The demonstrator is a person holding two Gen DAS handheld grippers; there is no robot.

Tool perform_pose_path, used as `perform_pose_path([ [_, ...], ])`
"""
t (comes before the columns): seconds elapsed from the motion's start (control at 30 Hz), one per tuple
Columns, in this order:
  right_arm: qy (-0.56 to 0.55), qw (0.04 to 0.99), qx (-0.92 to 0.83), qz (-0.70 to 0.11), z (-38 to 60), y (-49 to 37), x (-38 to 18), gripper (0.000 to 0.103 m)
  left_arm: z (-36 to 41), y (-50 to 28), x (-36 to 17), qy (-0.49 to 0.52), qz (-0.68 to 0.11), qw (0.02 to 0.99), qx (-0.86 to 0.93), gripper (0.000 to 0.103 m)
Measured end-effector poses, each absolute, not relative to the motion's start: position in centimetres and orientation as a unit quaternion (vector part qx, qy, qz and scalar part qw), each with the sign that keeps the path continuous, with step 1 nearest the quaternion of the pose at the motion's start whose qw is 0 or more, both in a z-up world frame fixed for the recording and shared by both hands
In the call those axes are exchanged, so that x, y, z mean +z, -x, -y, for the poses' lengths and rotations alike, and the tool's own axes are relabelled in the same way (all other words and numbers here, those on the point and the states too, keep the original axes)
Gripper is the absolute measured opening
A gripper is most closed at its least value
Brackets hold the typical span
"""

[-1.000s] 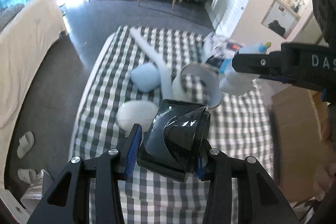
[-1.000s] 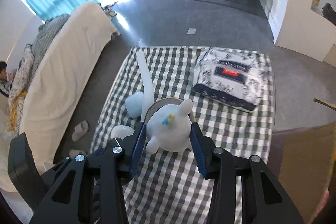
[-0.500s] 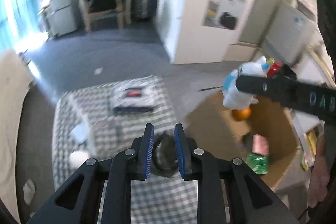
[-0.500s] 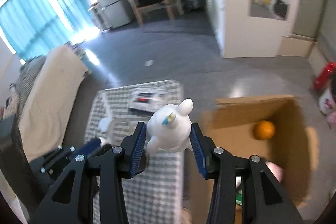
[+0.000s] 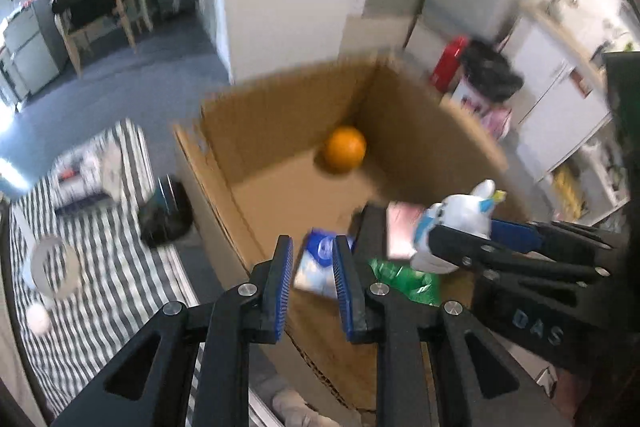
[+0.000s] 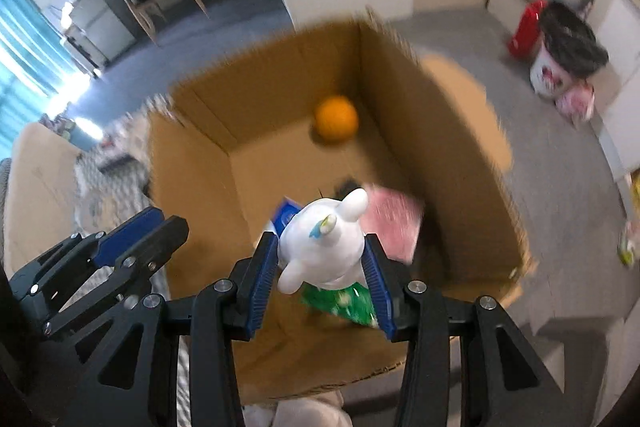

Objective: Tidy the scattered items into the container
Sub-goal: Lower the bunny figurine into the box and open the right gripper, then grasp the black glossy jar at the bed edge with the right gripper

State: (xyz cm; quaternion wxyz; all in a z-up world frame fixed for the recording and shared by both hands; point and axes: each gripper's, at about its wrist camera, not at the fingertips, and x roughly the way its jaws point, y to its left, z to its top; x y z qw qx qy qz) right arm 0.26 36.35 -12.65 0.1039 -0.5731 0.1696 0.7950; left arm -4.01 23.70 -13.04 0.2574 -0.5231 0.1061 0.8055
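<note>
An open cardboard box (image 5: 256, 123) (image 6: 192, 163) stands on the floor beside the checkered bed. Inside lie an orange (image 5: 345, 148) (image 6: 335, 118), a pink packet (image 6: 394, 219), a green packet (image 6: 340, 301) and a blue-white packet (image 5: 314, 263). My right gripper (image 6: 322, 267) is shut on a white plush toy (image 6: 326, 247) and holds it above the box; it also shows in the left wrist view (image 5: 460, 227). My left gripper (image 5: 312, 287) hovers over the box's near edge, jaws a little apart with nothing between them. A black object (image 5: 166, 213) lies on the bed by the box.
On the checkered bed (image 5: 100, 267) lie a roll of tape (image 5: 54, 263), a white long item (image 5: 24, 227) and a printed packet (image 5: 76, 175). A bin with a black bag (image 6: 568, 51) and a red item (image 6: 526, 27) stand beyond the box.
Both grippers swung right from the bed to above the box. The black object left my left gripper and lies on the bed. The right still holds the plush toy.
</note>
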Motion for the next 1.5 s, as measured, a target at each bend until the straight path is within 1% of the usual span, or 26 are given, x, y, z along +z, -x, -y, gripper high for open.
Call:
perform_pose_path([
  [0.03, 0.58, 0.115, 0.789, -0.165, -36.4, -0.6, -13.1, 0.055, -23.8, 3.8, -13.7, 0.529, -0.112, 0.251, 0.802, 0.036],
  [0.07, 0.584, 0.129, 0.786, -0.157, -36.6, -1.0, -13.3, 0.064, -23.7, 3.6, -14.2, 0.53, -0.117, 0.246, 0.803, 0.038],
  [0.1, 0.584, 0.14, 0.785, -0.153, -36.9, -1.4, -13.5, 0.067, -23.6, 3.3, -14.3, 0.525, -0.122, 0.245, 0.806, 0.04],
  [0.2, 0.584, 0.151, 0.779, -0.169, -38.0, -2.1, -13.7, 0.067, -24.2, 2.9, -14.3, 0.526, -0.137, 0.249, 0.801, 0.049],
  [0.37, 0.578, 0.162, 0.777, -0.189, -39.4, -2.7, -12.5, 0.067, -24.4, 2.6, -13.2, 0.521, -0.133, 0.241, 0.808, 0.063],
  [0.43, 0.572, 0.166, 0.78, -0.195, -39.7, -2.7, -12.1, 0.067, -24.0, 2.6, -12.4, 0.51, -0.132, 0.227, 0.819, 0.089],
  [0.47, 0.569, 0.164, 0.78, -0.202, -40.0, -2.5, -12.1, 0.068, -23.6, 2.6, -11.9, 0.503, -0.126, 0.223, 0.826, 0.093],
  [0.53, 0.563, 0.157, 0.782, -0.217, -40.1, -2.1, -12.0, 0.068, -23.0, 2.7, -11.2, 0.496, -0.112, 0.233, 0.829, 0.095],
  [0.7, 0.553, 0.134, 0.794, -0.213, -38.5, -0.5, -11.1, 0.068, -20.6, 3.0, -10.3, 0.489, -0.109, 0.217, 0.838, 0.095],
  [0.8, 0.543, 0.095, 0.807, -0.213, -37.1, 0.8, -9.8, 0.068, -17.7, 3.6, -10.3, 0.497, -0.098, 0.2, 0.838, 0.095],
  [0.87, 0.534, 0.052, 0.821, -0.196, -35.8, 1.9, -8.4, 0.068, -15.7, 3.8, -10.6, 0.505, -0.1, 0.189, 0.836, 0.095],
  [0.93, 0.532, -0.011, 0.832, -0.158, -34.1, 3.4, -6.9, 0.068, -13.7, 4.0, -11.0, 0.51, -0.113, 0.174, 0.835, 0.095],
  [1.0, 0.534, -0.061, 0.837, -0.1, -32.0, 5.0, -5.5, 0.068, -11.7, 4.4, -11.4, 0.517, -0.117, 0.153, 0.834, 0.095],
  [1.07, 0.533, -0.103, 0.839, -0.038, -29.4, 6.4, -4.2, 0.069, -9.9, 4.9, -11.7, 0.522, -0.104, 0.134, 0.836, 0.095],
  [1.17, 0.533, -0.175, 0.827, 0.02, -25.6, 8.2, -3.5, 0.069, -7.1, 5.9, -12.0, 0.531, -0.07, 0.106, 0.838, 0.095],
  [1.23, 0.544, -0.23, 0.804, 0.072, -22.5, 9.6, -4.1, 0.069, -5.6, 6.4, -12.1, 0.535, -0.051, 0.094, 0.838, 0.095],
  [1.37, 0.57, -0.304, 0.738, 0.195, -17.5, 11.8, -6.7, 0.069, -2.9, 7.0, -12.4, 0.535, -0.036, 0.073, 0.841, 0.095],
  [1.43, 0.581, -0.326, 0.706, 0.242, -15.9, 12.8, -8.3, 0.069, -1.6, 7.2, -12.8, 0.537, -0.024, 0.067, 0.841, 0.095],
  [1.5, 0.593, -0.342, 0.678, 0.267, -14.7, 14.0, -10.1, 0.069, -0.7, 7.4, -13.6, 0.543, -0.011, 0.057, 0.838, 0.095],
])
